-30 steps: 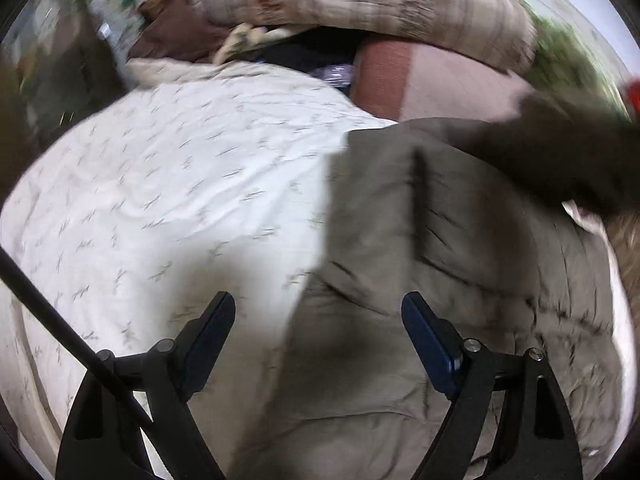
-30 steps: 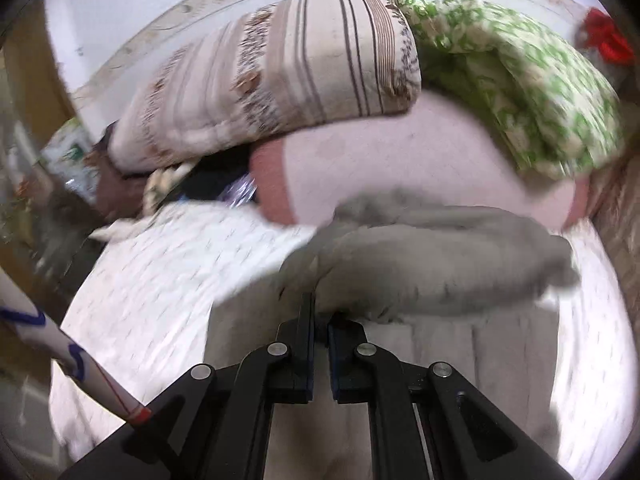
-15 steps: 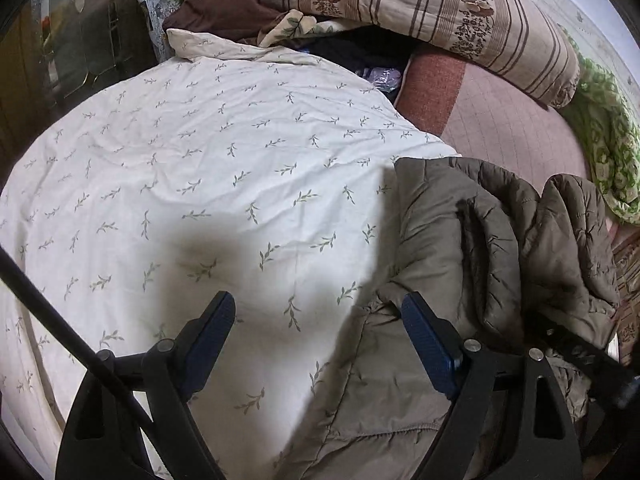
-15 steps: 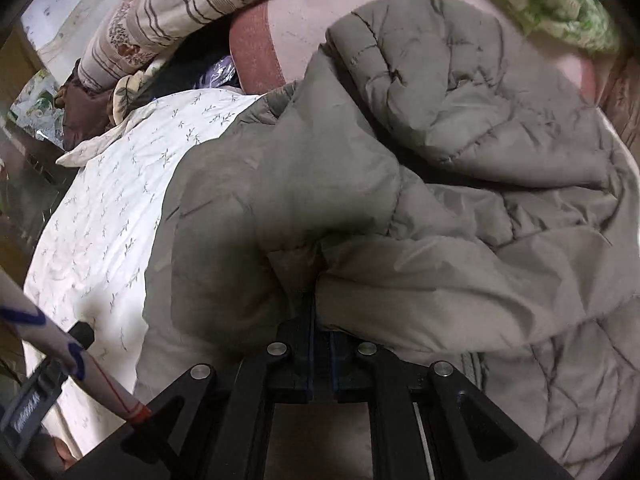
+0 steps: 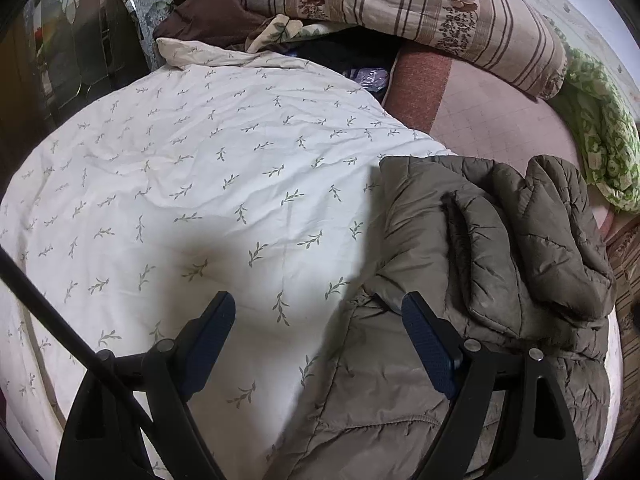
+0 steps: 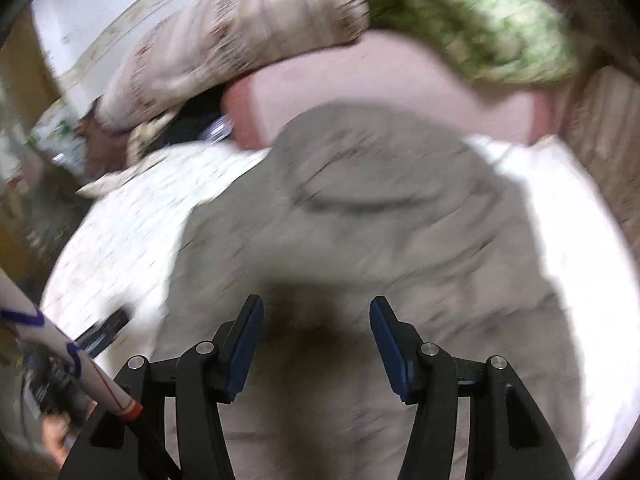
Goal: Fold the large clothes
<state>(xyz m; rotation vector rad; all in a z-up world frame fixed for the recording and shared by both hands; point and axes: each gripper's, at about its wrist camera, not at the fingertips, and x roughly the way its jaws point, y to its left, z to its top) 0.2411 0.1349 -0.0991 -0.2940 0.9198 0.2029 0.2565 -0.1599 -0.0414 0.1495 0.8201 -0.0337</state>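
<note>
The olive-grey quilted puffer jacket lies on the white leaf-print bedsheet, its upper part doubled over on the right. I judge it soft, puffy, light, springy and a bit slick, so I'd pinch a seam or hem edge. My left gripper hangs released, straddling the jacket's left edge. My right gripper is opening above the jacket, nothing between its jaws. Left view shows crisp quilting and fold; right view is blurred but shows the sheet beyond the jacket's right side.

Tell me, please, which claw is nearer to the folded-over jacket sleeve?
Right. The right claw hangs directly over the padded olive jacket, jaws opening, empty; the left claw straddles the jacket's edge, beside the sleeve.
</note>
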